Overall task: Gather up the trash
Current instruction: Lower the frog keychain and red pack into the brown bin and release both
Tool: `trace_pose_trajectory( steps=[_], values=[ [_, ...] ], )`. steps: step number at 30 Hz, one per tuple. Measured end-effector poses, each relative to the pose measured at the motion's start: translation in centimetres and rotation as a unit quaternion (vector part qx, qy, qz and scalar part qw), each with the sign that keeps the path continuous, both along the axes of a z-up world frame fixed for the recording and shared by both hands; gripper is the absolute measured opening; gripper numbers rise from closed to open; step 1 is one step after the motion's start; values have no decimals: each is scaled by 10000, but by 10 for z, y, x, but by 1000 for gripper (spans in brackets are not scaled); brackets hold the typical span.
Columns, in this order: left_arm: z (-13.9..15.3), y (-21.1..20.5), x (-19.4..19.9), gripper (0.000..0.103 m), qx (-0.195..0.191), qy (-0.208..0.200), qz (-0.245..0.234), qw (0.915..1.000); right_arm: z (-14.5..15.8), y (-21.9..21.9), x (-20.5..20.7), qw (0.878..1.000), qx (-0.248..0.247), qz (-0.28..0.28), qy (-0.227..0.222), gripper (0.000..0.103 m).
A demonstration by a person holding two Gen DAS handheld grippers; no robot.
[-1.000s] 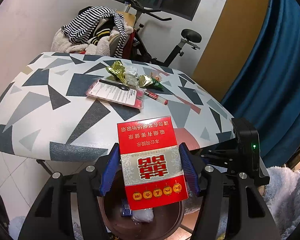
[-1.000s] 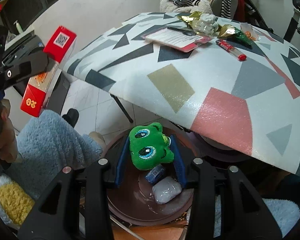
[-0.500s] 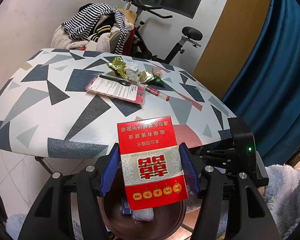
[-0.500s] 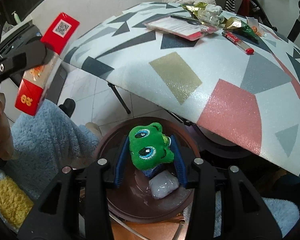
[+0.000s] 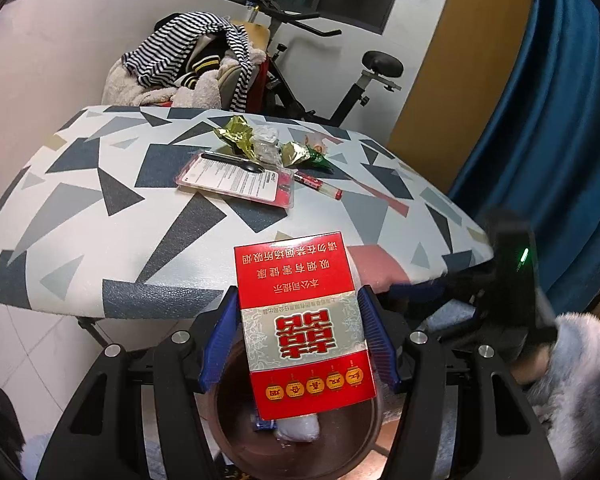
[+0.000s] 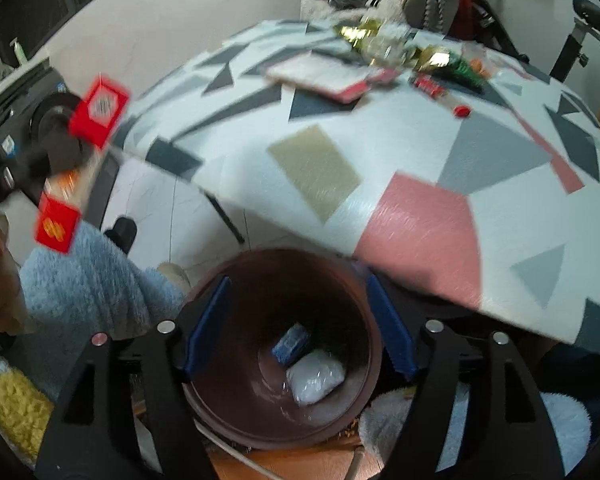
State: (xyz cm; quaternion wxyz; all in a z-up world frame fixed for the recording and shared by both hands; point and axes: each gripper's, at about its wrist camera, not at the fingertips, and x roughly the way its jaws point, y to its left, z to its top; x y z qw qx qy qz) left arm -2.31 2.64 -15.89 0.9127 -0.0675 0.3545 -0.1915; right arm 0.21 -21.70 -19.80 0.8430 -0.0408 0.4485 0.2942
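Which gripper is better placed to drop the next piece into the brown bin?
Left gripper: it grips the red cigarette carton directly above the brown bin. Right gripper is open, empty.

Bin (image 5: pixel 236 436) contents behind red box (image 5: pixel 306 330)

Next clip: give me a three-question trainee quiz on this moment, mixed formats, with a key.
1. True or false: the right gripper is empty.
2. What does the left gripper hold? A) lighter B) red box C) green wrapper
3. Fill in: in the right wrist view, the white packet and the blue item lie inside the brown ____.

Key: 1 true, its jaws stand open over the bin; 2 B; 3 bin.
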Motion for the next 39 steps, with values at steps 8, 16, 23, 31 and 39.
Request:
trace_pose_trajectory(
  steps=[8, 16, 23, 31, 39],
  values=[
    [-14, 3, 9, 58, 190, -88, -172, 9996, 26, -25, 12, 9942, -207, 152, -1048, 97],
    [-36, -3, 15, 58, 284, 16, -357, 9990, 18, -45, 15, 9930, -240, -19, -1159, 97],
    [-47, -18, 11, 58, 578, 60, -540, 9969, 16, -47, 16, 9931, -193, -152, -1143, 97],
    [-49, -23, 9, 59, 698, 66, -596, 9958, 13, -45, 16, 9936, -236, -104, -1096, 97],
    [-47, -17, 10, 90, 743, 8, -321, 9967, 10, -39, 14, 9933, -335, -39, -1105, 97]
  ],
)
